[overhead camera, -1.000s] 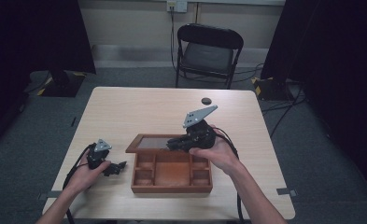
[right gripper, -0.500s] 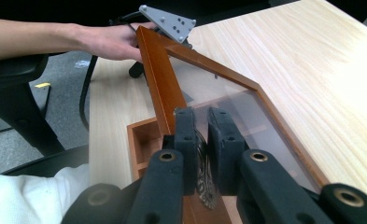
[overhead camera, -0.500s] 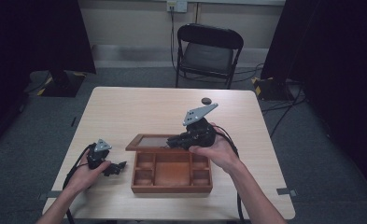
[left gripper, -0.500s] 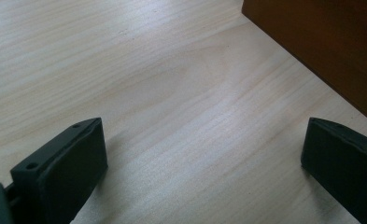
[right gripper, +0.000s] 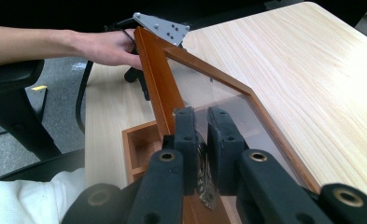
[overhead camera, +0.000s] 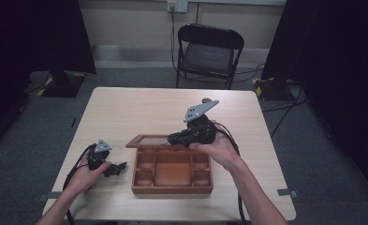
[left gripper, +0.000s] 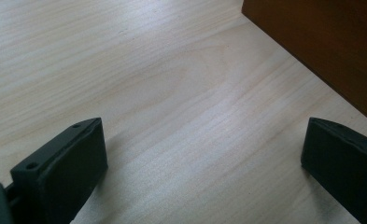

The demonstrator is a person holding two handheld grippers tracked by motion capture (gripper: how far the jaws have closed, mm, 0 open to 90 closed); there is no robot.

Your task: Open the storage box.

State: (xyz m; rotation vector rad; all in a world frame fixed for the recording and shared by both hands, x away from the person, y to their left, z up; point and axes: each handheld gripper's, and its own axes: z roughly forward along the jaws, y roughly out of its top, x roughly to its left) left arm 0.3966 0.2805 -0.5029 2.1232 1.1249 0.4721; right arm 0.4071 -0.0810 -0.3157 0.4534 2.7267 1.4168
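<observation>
The pale wooden surface [overhead camera: 139, 112] carries a compartmented wooden box [overhead camera: 172, 171] near its front edge. The right gripper [right gripper: 201, 135] pinches the raised glass-paned lid [right gripper: 209, 93]. The left gripper [overhead camera: 118, 167] rests beside the box, jaws spread.

Left gripper [overhead camera: 117, 168] low beside left hand [overhead camera: 90, 172], jaws spread wide apart, nothing between. Right gripper [overhead camera: 173, 138] raised in right hand [overhead camera: 219, 149], pointing leftward, jaws pinched nearly together.

We see the box [overhead camera: 172, 176] on the bench [overhead camera: 139, 110], its lid [overhead camera: 146, 140] raised behind it; a chair [overhead camera: 207, 51] stands beyond.
</observation>
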